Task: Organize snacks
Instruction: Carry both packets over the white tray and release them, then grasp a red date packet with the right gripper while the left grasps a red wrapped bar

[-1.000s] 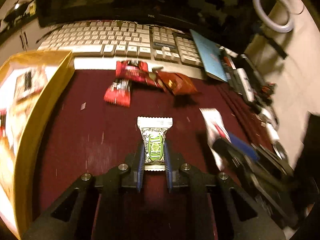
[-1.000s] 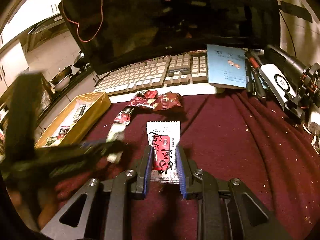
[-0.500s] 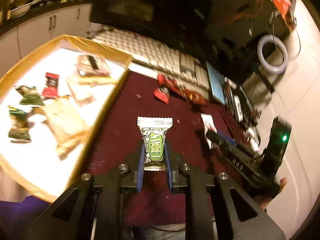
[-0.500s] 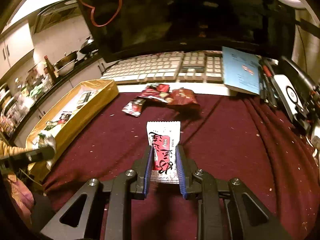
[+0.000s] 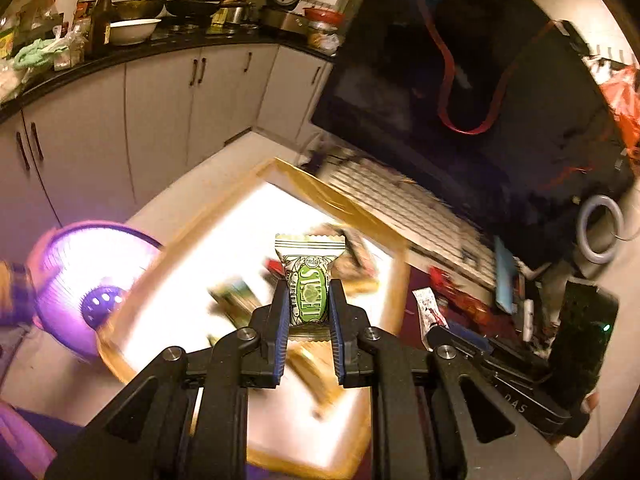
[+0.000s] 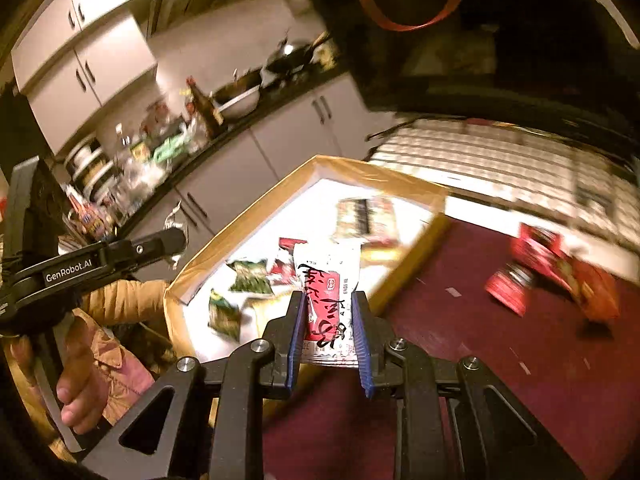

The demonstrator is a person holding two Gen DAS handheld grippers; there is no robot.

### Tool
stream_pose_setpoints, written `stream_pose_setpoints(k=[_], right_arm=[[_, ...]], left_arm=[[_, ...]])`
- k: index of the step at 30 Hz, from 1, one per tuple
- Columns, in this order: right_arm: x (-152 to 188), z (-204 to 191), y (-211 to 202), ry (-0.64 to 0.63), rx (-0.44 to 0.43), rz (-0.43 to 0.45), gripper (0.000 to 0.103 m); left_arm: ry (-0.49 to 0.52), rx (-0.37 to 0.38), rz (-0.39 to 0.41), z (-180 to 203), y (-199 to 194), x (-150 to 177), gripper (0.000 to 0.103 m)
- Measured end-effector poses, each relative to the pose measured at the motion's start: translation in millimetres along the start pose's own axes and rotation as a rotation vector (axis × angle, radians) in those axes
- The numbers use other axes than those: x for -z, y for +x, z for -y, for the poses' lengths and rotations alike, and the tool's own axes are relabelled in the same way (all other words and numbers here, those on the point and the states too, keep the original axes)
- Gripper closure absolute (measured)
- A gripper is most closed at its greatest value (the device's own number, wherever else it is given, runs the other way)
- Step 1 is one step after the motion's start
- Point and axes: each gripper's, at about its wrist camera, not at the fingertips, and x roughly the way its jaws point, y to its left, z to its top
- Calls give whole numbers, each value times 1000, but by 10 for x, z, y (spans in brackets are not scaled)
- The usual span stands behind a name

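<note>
Two packets are in transit: the left gripper [image 5: 308, 307] is clamped on a crinkly green sachet [image 5: 308, 280], the right gripper [image 6: 329, 326] on a glossy red-and-white packet [image 6: 327, 286]. Beyond both fingertips lies the gold-rimmed box [image 6: 372, 176], several snacks inside. Red foil wrappers [image 6: 552, 276] remain right of the fingers on the maroon cloth [image 6: 500, 360].

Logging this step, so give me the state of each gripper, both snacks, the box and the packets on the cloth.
left gripper: shut on green snack
right gripper: shut on white-red snack
box: open, holds packets
red packets: loose on cloth
</note>
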Motion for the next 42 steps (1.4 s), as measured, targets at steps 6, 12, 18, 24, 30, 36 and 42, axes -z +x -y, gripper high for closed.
stream_pose_setpoints(k=[6, 12, 18, 24, 30, 36, 42], right_arm=[[-538, -47, 822, 21, 2, -105, 80], [-768, -66, 1476, -10, 61, -196, 80], [-764, -70, 1713, 13, 95, -241, 76], [-761, 29, 1451, 55, 15, -185, 54], [-497, 165, 567, 83, -52, -50, 44], [171, 493, -295, 186, -48, 68, 41], [679, 1028, -790, 245, 48, 78, 41]], left_arm=[[20, -43, -139, -254, 737, -282, 88], [27, -102, -285, -445, 1336, -370, 87], [8, -123, -305, -549, 1377, -341, 86], [5, -144, -258, -504, 1287, -354, 69], [15, -153, -80, -215, 644, -151, 47], [20, 50, -35, 439, 227, 452, 30], [152, 144, -180, 1187, 524, 1006, 30]])
